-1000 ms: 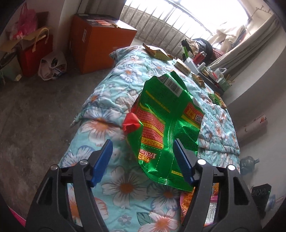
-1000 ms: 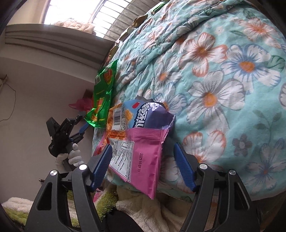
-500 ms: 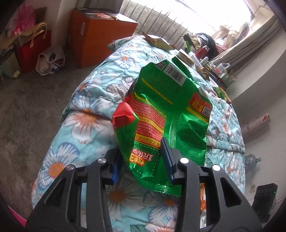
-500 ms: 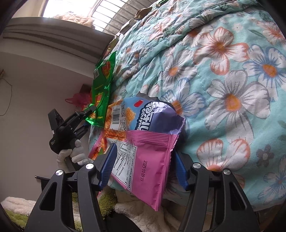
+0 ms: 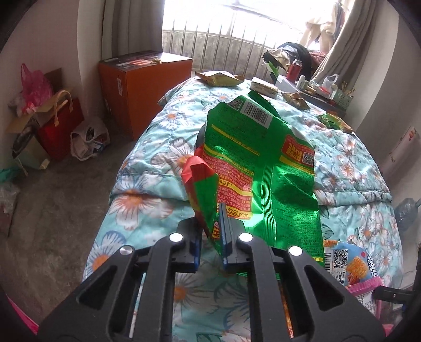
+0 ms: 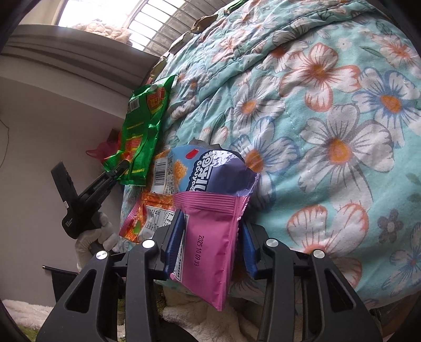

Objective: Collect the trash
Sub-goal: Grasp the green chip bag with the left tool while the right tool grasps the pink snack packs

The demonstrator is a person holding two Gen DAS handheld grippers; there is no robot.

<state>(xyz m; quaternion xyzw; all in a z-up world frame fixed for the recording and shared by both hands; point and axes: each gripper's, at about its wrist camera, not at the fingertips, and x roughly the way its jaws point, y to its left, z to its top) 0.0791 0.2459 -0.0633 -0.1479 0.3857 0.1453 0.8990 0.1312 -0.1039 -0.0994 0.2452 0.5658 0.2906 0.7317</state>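
Looking along the left gripper (image 5: 211,231), we see its two blue pads drawn almost together on the lower left corner of the green snack bag (image 5: 260,168); the jaws have just been closing, and the crumpled red-and-green fold of the bag sits pinched between them. From that corner the bag stands up and leans away over the floral quilt (image 5: 147,168) of the bed, barcode end farthest from the jaws. In the right wrist view the same left gripper (image 6: 123,164) appears at the left, carried by a gloved hand (image 6: 92,236), with the green snack bag (image 6: 143,126) rising from its tip.

Turning to the right gripper (image 6: 210,236), we find the pink wrapper (image 6: 210,236) lying between its blue pads, printed date toward us, top seam beyond the fingertips and lower end hanging back toward the camera. These jaws have just been closing too and stand partly open around it; the left pad lies against the wrapper's edge, while at the right pad we cannot tell whether there is contact. Just beyond the pink wrapper, a blue-and-purple snack bag (image 6: 210,171) lies open on the quilt's edge, overlapping an orange wrapper (image 6: 147,213).

Farther up the bed, more wrappers (image 5: 221,78) lie near the window (image 5: 236,15).
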